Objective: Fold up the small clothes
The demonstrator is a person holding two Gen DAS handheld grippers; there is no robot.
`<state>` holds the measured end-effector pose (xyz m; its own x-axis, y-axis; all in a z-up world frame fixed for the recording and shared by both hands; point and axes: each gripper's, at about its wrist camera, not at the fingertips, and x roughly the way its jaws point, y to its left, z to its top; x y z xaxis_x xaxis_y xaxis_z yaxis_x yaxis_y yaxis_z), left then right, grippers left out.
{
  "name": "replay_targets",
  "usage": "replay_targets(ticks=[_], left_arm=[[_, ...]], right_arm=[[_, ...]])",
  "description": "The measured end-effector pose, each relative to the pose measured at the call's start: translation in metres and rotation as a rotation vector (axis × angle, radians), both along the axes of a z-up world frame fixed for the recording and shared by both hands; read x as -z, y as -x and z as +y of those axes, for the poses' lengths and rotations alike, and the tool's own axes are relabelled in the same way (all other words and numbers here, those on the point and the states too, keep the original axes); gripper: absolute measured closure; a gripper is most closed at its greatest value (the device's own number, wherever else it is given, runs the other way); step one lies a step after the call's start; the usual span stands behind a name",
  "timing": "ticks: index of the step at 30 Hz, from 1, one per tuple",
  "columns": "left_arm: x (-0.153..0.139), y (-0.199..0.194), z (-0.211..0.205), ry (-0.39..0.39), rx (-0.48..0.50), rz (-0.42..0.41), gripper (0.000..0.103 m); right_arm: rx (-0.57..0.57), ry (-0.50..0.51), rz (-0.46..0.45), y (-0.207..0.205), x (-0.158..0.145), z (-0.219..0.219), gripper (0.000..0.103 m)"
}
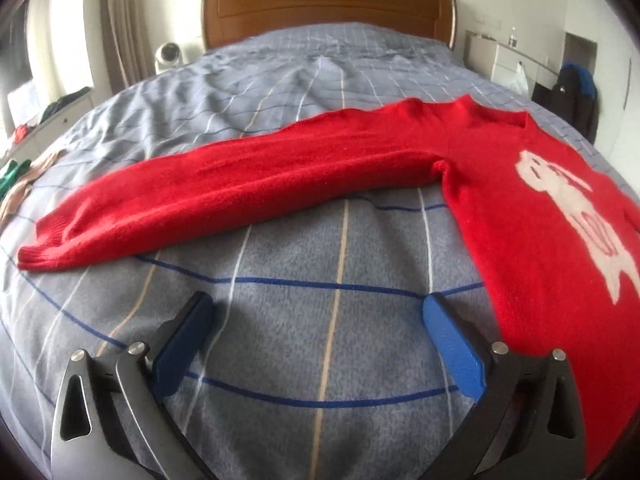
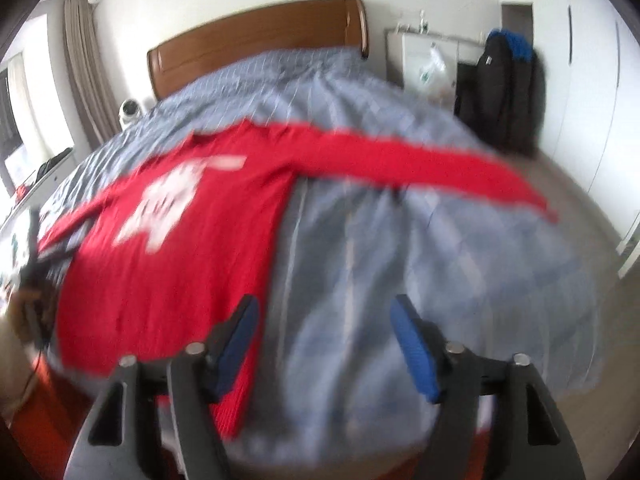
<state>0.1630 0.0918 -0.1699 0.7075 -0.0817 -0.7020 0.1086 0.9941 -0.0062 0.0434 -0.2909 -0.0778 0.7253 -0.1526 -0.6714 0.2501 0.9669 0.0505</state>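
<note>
I find the red sweater [image 1: 520,208] laid flat, front up, on the bed [image 1: 320,320], with its white animal motif [image 1: 568,216] showing and both sleeves spread wide; the left sleeve [image 1: 200,196] runs out toward the bed's left edge. My left gripper [image 1: 316,320] hovers over bare bedding just beside the sweater's side, jaws released and wide, nothing between them. My right gripper [image 2: 324,344] stands at the sweater's other side near the hem, jaws likewise released and empty; that view is blurred. I judge the spreading step complete and folding not yet begun. The next move calls for taking a sleeve cuff and carrying it across the chest. The bedding is grey-blue check, somewhat wrinkled; a wooden headboard [image 1: 328,8], curtains [image 1: 124,20] and a white cabinet [image 1: 504,60] stand behind.
</note>
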Motion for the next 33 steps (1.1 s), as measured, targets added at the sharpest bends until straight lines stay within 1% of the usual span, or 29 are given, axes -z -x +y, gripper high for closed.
replay_targets(ticks=[2,4,7,9,11,12,16,20,33], left_arm=[[0.002,-0.001,0.001,0.001,0.0,-0.005,0.0],[0.001,-0.001,0.001,-0.001,0.0,-0.008,0.0],[0.002,-0.003,0.001,-0.005,-0.002,-0.012,0.0],[0.002,-0.002,0.001,-0.007,-0.002,-0.013,0.0],[0.002,-0.001,0.001,-0.005,-0.002,-0.019,0.0],[0.002,-0.001,0.001,-0.004,-0.003,-0.021,0.0],[0.003,0.0,0.002,0.003,-0.002,-0.034,0.0],[0.004,0.001,0.002,0.01,-0.002,-0.039,0.0],[0.004,0.001,0.003,0.011,-0.002,-0.04,0.0]], right_arm=[[0.016,0.05,-0.023,-0.026,0.002,-0.012,0.027],[0.029,0.062,-0.022,-0.051,0.01,-0.02,0.027],[0.042,0.049,0.003,-0.084,0.038,-0.03,0.027],[0.056,-0.002,0.078,-0.099,0.073,-0.039,0.025],[0.06,-0.017,-0.003,-0.089,0.08,-0.041,0.024],[0.057,-0.021,-0.014,-0.087,0.08,-0.041,0.024],[0.046,-0.026,-0.022,-0.084,0.08,-0.042,0.024],[0.046,-0.007,-0.05,-0.074,0.083,-0.04,0.024],[0.053,0.019,-0.037,-0.08,0.084,-0.035,0.024]])
